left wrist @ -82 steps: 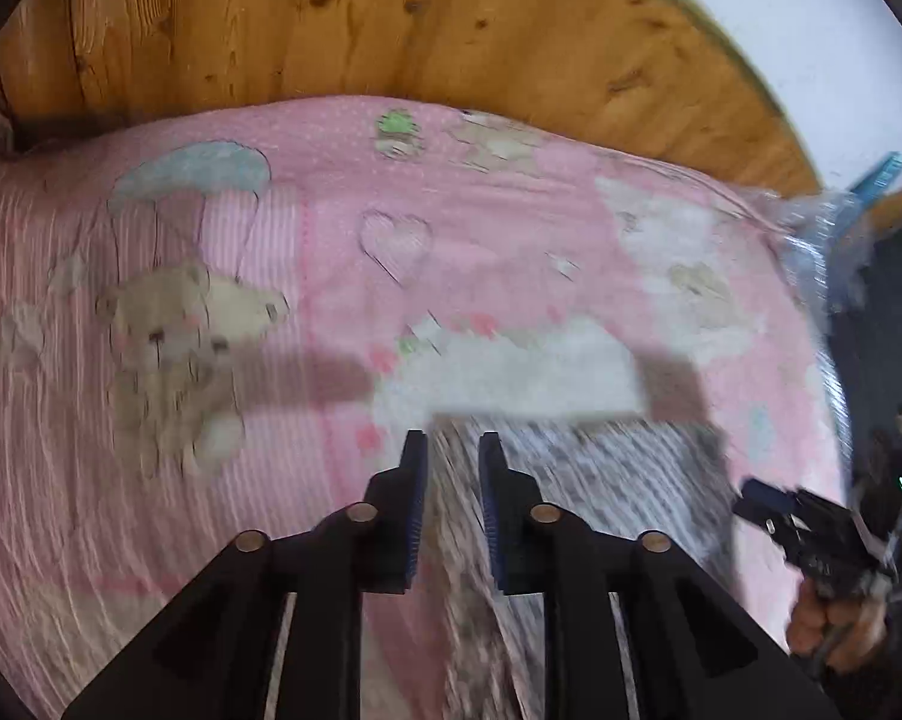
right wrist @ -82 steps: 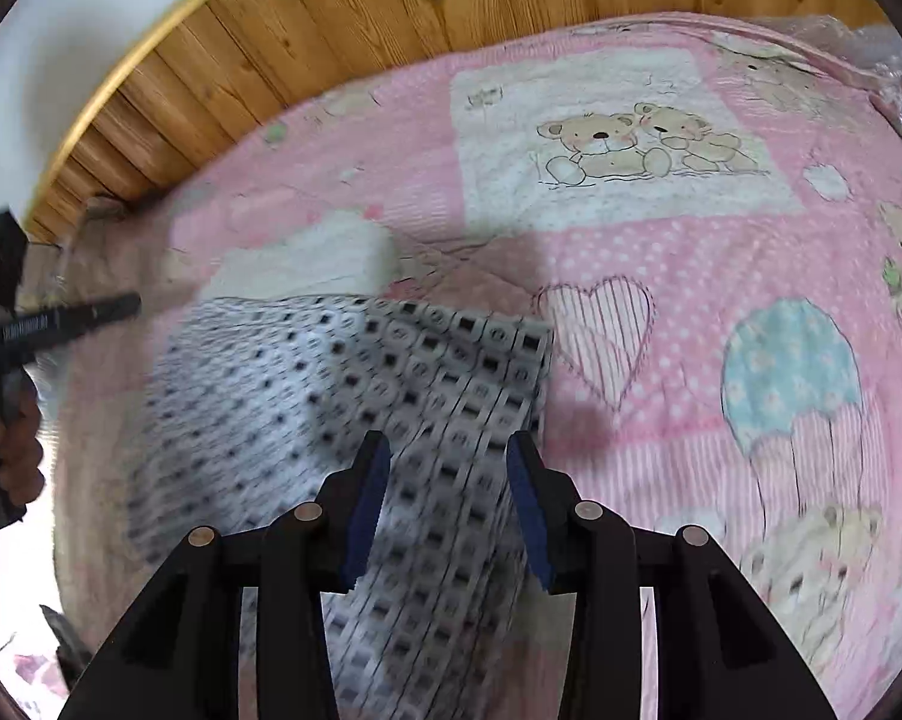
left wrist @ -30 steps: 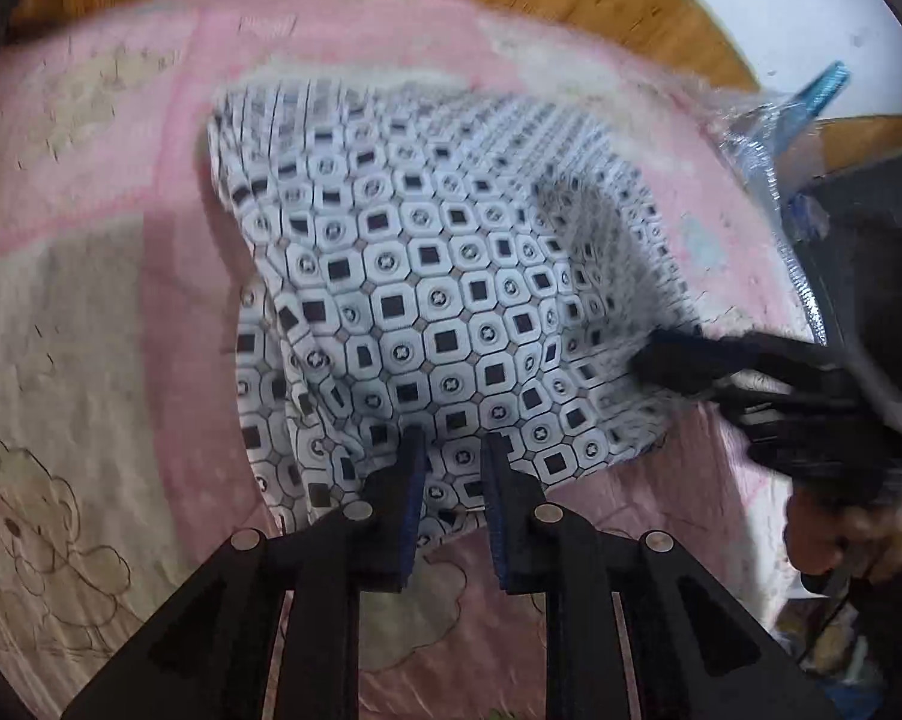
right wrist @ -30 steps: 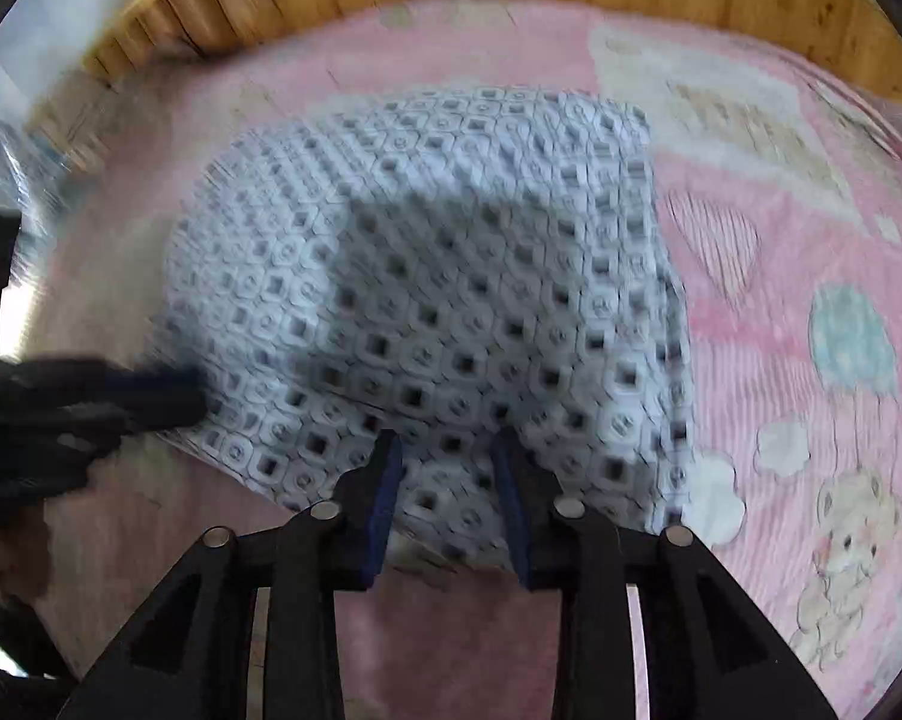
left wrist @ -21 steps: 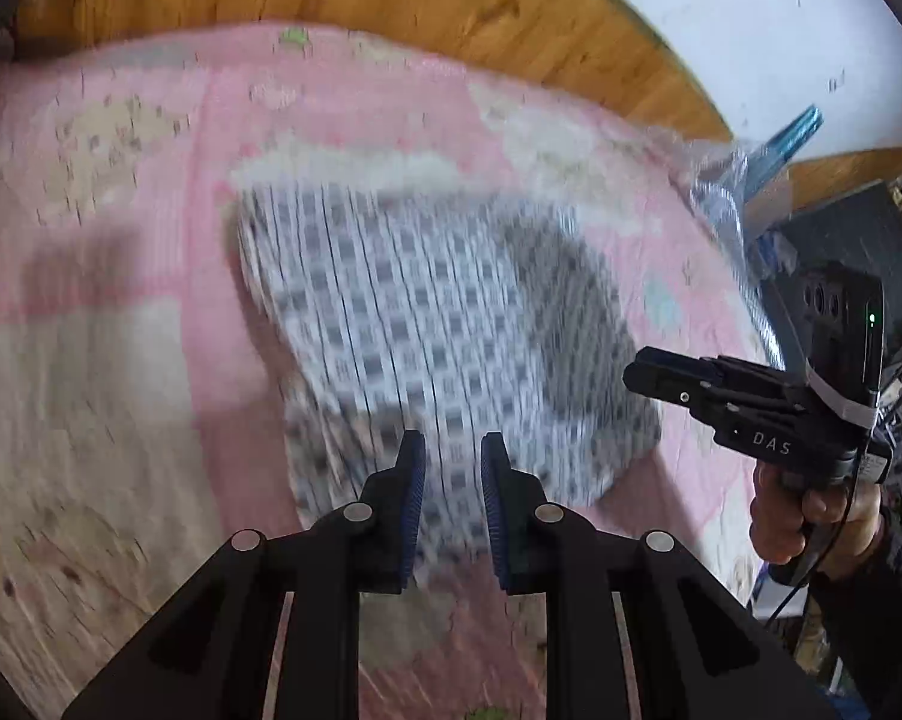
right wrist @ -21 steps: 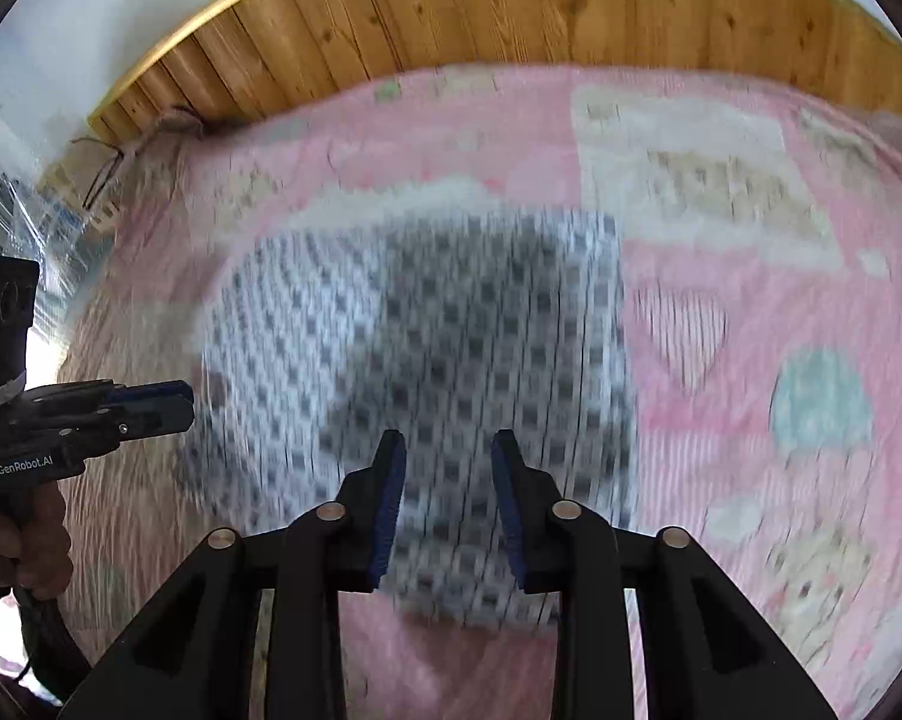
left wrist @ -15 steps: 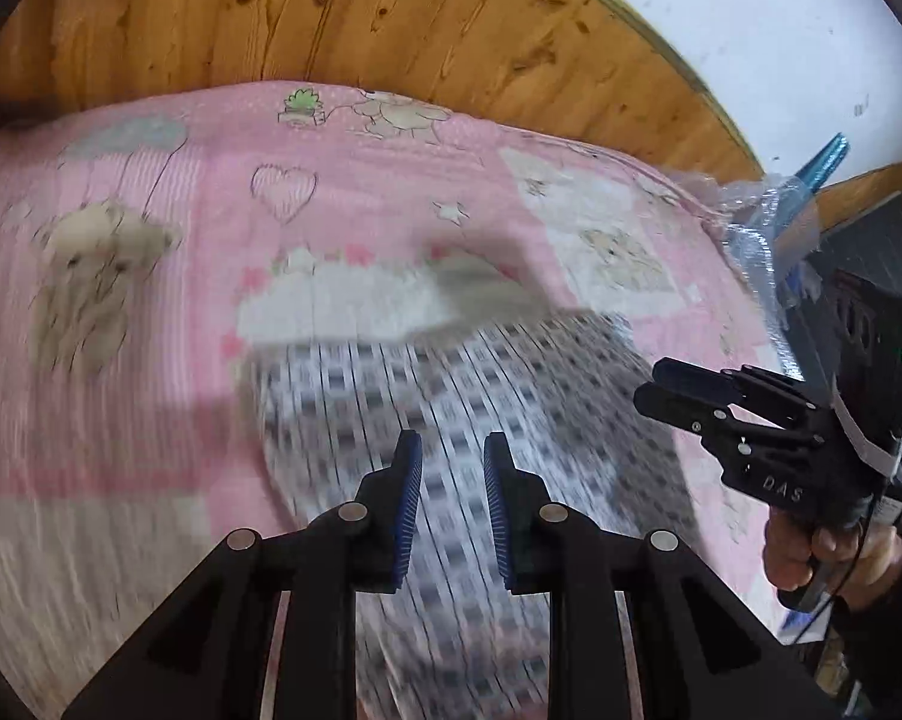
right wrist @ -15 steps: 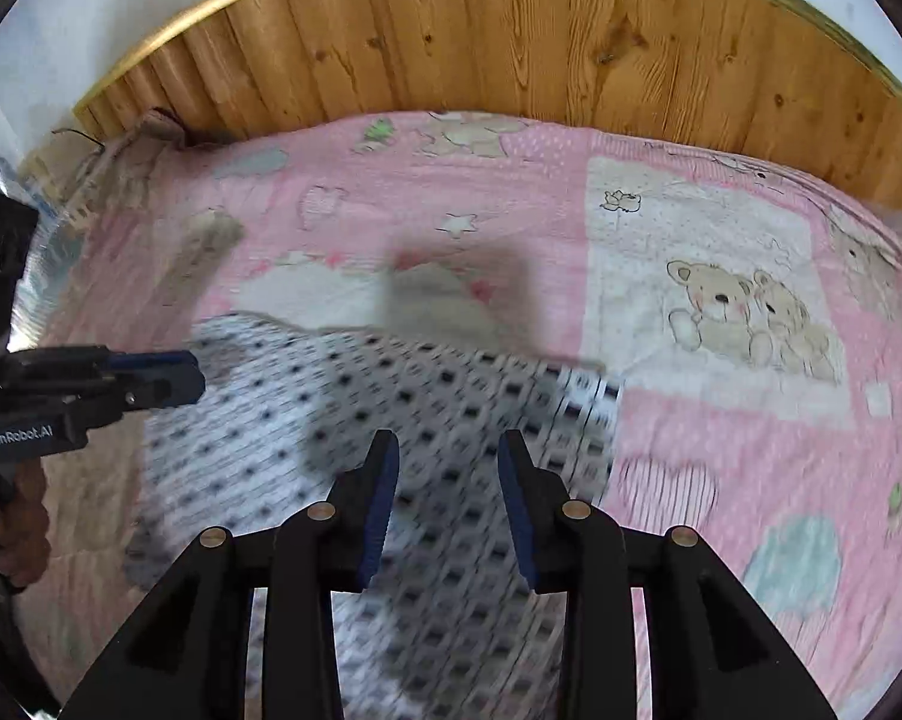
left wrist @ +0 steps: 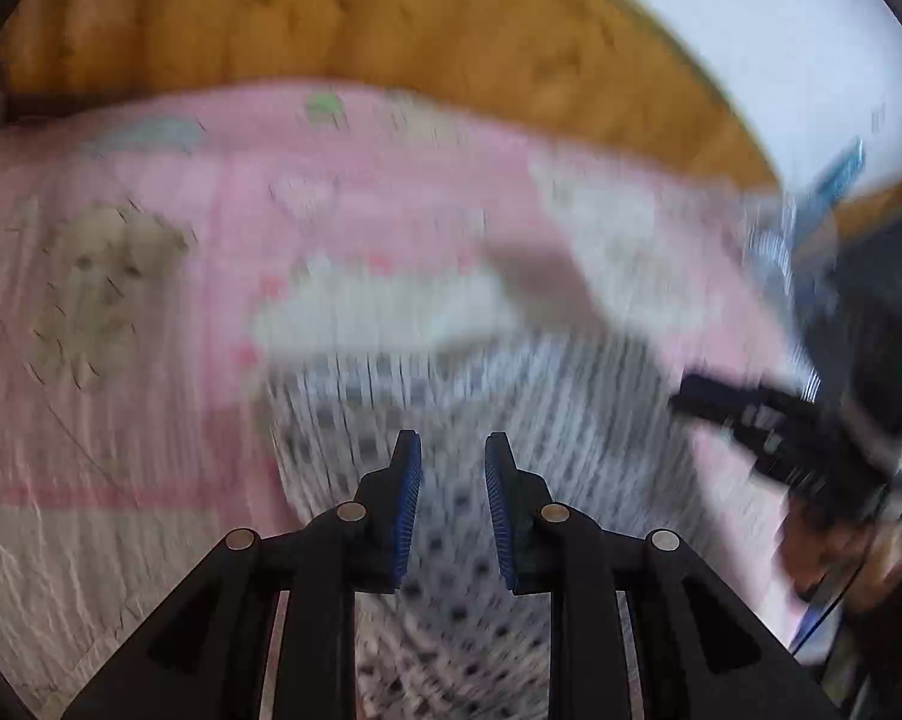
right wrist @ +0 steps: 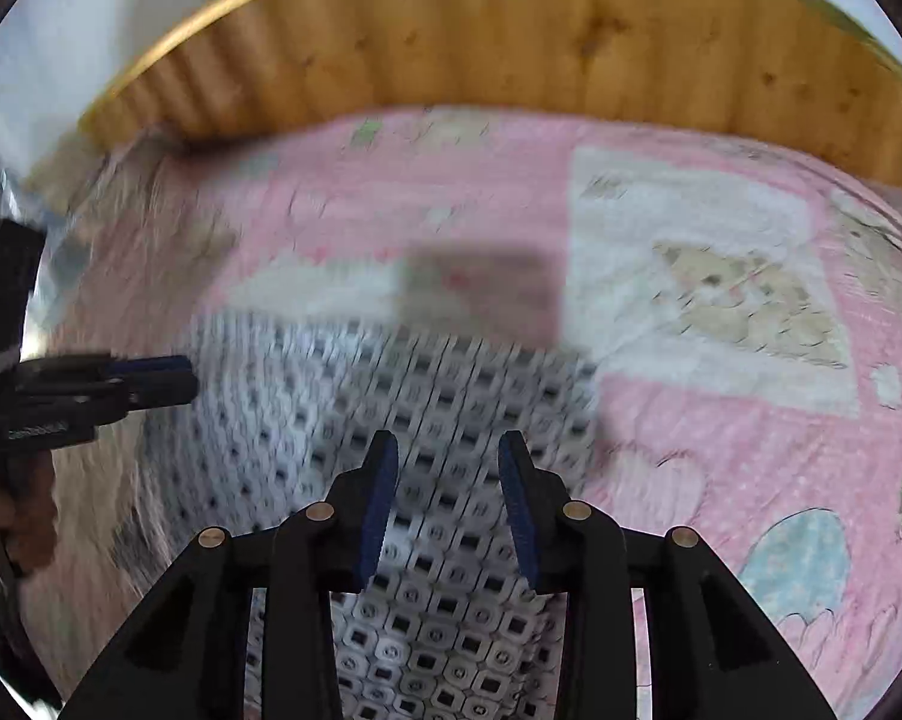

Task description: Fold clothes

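Nearest, the left gripper (left wrist: 449, 498) hangs over one white garment (left wrist: 463, 420) printed with small black squares, its two blue-padded fingers (left wrist: 405, 504) spread with a gap and nothing between them. The right gripper (right wrist: 449, 510) hangs likewise over the same garment (right wrist: 426, 420), its two fingers (right wrist: 377, 516) parted a little wider and empty. The garment lies flat on the bed, on one pink quilt (right wrist: 721, 420) with teddy bears, hearts and a balloon, toward the near edge. Both views are blurred. Beyond the quilt stands one wooden headboard (right wrist: 481, 42), then a white wall (left wrist: 751, 30).
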{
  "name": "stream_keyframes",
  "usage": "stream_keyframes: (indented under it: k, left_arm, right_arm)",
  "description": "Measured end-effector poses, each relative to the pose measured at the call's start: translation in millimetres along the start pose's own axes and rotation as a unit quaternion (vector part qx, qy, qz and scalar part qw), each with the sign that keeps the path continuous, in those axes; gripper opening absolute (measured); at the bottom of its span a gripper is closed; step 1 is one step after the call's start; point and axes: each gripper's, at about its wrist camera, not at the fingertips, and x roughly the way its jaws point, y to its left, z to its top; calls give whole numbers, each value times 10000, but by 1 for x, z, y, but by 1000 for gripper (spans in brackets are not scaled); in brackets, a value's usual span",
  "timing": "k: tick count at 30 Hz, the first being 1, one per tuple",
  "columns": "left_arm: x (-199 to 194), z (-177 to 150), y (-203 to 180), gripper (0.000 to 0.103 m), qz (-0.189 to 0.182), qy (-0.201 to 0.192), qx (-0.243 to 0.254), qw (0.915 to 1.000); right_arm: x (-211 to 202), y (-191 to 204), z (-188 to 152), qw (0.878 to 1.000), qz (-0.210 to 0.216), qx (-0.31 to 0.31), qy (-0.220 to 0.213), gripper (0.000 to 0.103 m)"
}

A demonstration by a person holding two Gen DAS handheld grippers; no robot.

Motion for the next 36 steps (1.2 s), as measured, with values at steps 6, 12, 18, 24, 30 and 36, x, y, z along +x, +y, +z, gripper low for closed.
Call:
stream_keyframes:
  k: [6, 12, 18, 24, 30, 36]
  left_arm:
    - [-61, -21, 12, 24, -40, -753, -755, 9943]
    - [-55, -76, -27, 25, -476, -182, -50, 9987]
    - [-36, -109, -31, 25, -32, 223, -34, 9997]
    - [-92, -124, -45, 41, -625, 13, -318, 9975]
    - [-118, -149, -70, 62, -611, 56, -614, 9962]
    - [-150, -162, -103, 62, -377, -61, -388, 9985]
  right_arm:
    - [-35, -39, -29, 9918, -130, 1248, -252, 34]
    - [-61, 0, -79, 9857, 732, 1504, -195, 33]
    - [-53, -4, -92, 9845, -154, 1746, 38, 21]
    - [-116, 36, -102, 9888, -462, 1397, -231, 49]
    - [-153, 86, -122, 9834, -1477, 1045, -109, 83]
    - [-179, 104, -132, 9873, -1229, 1005, -94, 83]
